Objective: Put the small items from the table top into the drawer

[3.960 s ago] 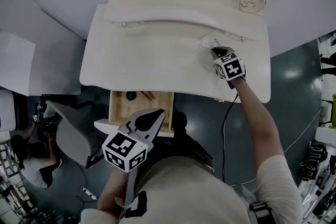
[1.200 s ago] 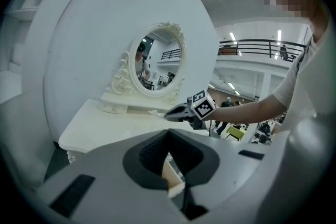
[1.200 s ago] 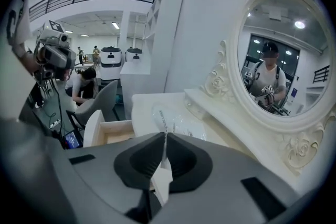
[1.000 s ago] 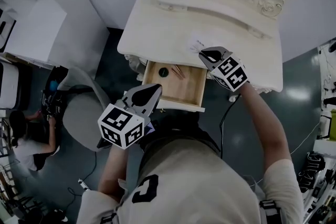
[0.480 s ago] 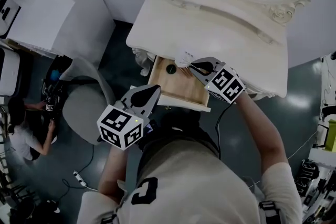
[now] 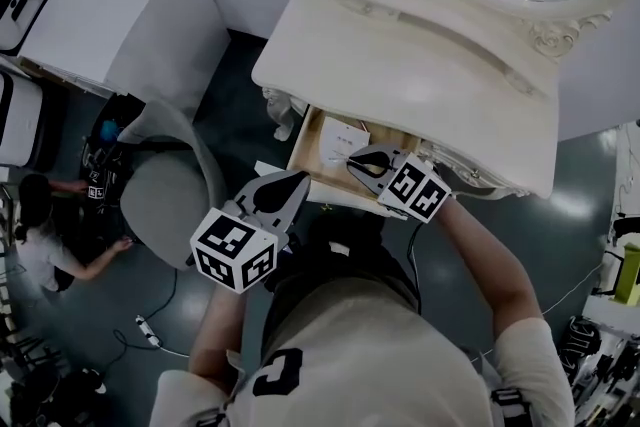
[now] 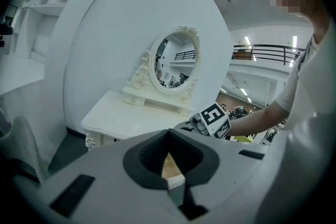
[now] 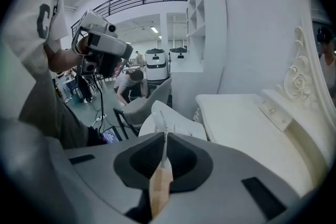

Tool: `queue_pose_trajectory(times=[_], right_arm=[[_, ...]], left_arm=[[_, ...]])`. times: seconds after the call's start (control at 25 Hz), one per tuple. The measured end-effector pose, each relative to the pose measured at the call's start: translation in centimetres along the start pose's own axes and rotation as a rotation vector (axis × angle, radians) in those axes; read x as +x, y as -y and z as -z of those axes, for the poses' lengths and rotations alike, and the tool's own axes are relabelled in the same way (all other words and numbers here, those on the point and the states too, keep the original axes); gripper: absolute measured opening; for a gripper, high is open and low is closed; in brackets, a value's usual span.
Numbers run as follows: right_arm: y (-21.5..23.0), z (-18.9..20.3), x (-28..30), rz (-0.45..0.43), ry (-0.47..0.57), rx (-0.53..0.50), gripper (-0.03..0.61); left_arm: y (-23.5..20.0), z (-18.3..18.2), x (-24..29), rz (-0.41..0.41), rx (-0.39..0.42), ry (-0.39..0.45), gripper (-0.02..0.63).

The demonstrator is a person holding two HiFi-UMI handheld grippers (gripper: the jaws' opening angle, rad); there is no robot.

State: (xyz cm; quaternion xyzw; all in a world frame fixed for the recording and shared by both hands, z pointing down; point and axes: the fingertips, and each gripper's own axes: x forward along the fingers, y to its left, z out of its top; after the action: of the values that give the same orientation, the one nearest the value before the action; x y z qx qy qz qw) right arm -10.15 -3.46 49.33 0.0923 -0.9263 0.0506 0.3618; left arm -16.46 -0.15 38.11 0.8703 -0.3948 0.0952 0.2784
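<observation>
Right gripper (image 6: 352,163) jaws clamped on thin white paper sachet (image 8: 170,122) over open pale wooden drawer (image 6: 308,147); left gripper (image 6: 300,178) closed, empty

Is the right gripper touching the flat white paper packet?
Touching. The right gripper view shows the right gripper pinching an edge of the flat white paper packet.

The head view looks steeply down from above the person onto the dressing table (image 6: 400,65), its open drawer (image 6: 325,140), the left gripper (image 6: 298,180) and the right gripper (image 6: 352,161). The left gripper view sits low, off the table's front left corner, facing the mirror (image 7: 175,63). The right gripper view, close over the drawer, faces along the table's front edge, past a white packet (image 8: 164,123) in its jaws, toward a chair (image 8: 149,102). All three views share the table top.
</observation>
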Motion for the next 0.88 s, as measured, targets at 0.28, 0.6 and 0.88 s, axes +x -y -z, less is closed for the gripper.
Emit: queue_pose_trajectory(times=[0.28, 0.6, 0.88], right_arm=[[-0.6, 3.0, 2.8, -0.033, -0.06, -0.028, 0.035], [1.0, 6.6, 5.5, 0.023, -0.133, -0.025, 0.035], [2.9, 7.9, 7.6, 0.086, -0.151, -0.085, 0.035]], left_arm=[[-0.4, 1.1, 0.2, -0.006, -0.012, -0.031, 0.057], [-0.8, 2.3, 1.0, -0.012, -0.044, -0.056, 0.057], [-1.2, 3.6, 1.4, -0.022, -0.07, -0.078, 0.057]])
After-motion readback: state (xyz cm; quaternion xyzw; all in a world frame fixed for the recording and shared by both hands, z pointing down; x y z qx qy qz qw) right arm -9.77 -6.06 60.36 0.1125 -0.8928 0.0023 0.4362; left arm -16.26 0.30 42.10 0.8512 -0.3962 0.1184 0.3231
